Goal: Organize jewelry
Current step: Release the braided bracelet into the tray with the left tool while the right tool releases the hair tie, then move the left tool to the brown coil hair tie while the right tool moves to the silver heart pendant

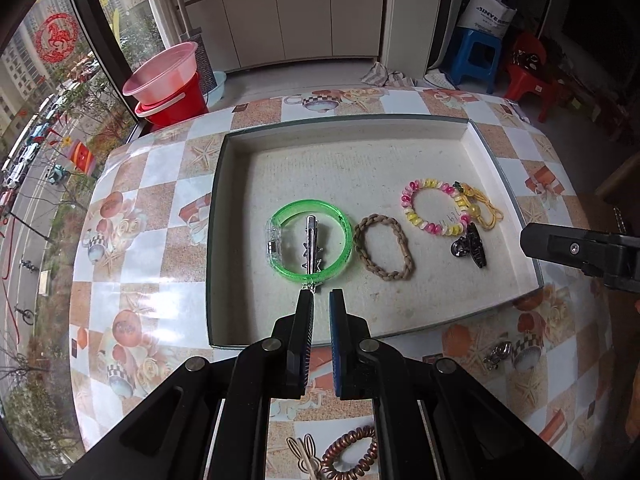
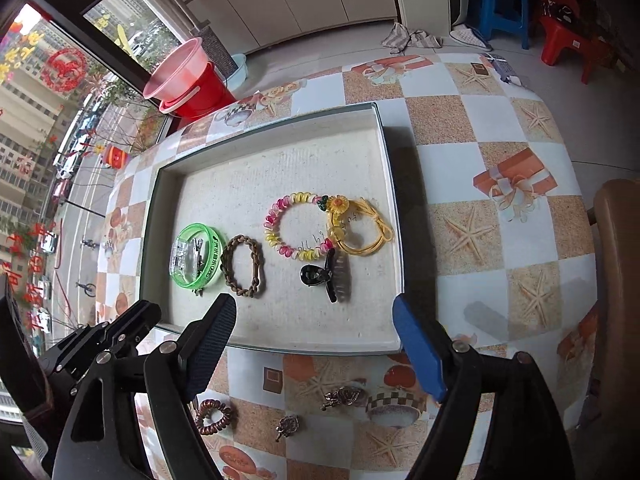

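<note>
Your left gripper (image 1: pixel 322 300), jaws nearly closed, hovers empty above the tray (image 1: pixel 216 216); your right gripper (image 2: pixel 314 316) gapes wide, empty. Next, likely the copper hair tie (image 2: pixel 214 416) at six o'clock, outside the tray.

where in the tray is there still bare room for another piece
The far half of the tray, behind the beaded bracelet, is bare, as is the near strip before the black claw clip. The middle row, from green bangle to yellow cord, is crowded.
</note>
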Action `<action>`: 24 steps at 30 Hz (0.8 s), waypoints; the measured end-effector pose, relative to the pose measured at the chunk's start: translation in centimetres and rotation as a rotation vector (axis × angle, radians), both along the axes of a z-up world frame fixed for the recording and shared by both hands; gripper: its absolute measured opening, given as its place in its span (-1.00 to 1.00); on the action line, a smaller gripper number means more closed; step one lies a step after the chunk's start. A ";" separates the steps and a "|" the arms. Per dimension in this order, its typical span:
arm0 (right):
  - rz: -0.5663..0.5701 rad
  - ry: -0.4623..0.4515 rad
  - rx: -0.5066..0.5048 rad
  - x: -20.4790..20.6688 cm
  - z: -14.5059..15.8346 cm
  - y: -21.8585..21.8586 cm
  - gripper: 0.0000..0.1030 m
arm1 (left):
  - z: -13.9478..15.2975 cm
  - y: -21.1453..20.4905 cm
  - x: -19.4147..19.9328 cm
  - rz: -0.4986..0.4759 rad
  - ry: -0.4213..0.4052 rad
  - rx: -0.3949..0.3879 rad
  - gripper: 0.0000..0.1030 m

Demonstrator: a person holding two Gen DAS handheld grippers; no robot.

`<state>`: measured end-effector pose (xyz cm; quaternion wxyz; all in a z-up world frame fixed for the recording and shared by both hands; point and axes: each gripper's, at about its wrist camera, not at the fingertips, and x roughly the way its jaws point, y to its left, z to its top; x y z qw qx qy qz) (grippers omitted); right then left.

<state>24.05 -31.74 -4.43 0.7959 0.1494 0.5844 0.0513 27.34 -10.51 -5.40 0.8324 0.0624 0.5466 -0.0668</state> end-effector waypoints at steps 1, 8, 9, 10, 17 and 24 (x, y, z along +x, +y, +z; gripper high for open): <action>0.000 -0.002 -0.001 -0.5 0.2 0.1 0.61 | 0.1 0.3 -0.4 0.005 0.003 -0.005 -0.60; 0.003 0.008 0.003 -4.7 0.9 1.2 0.61 | 0.5 2.5 -3.9 0.032 0.031 -0.021 -0.60; 0.006 0.013 0.005 -5.3 0.9 1.5 0.61 | 0.5 2.8 -4.4 0.039 0.038 -0.023 -0.60; 0.008 0.017 0.005 -5.9 0.9 1.7 0.62 | 0.4 3.1 -5.0 0.046 0.045 -0.025 -0.60; -0.014 0.064 0.004 -9.6 -0.1 2.5 0.64 | -0.5 5.1 -8.9 0.078 0.099 -0.033 -0.59; -0.018 0.098 -0.031 -12.6 -0.8 3.2 0.68 | -1.2 6.5 -12.5 0.101 0.150 -0.035 1.00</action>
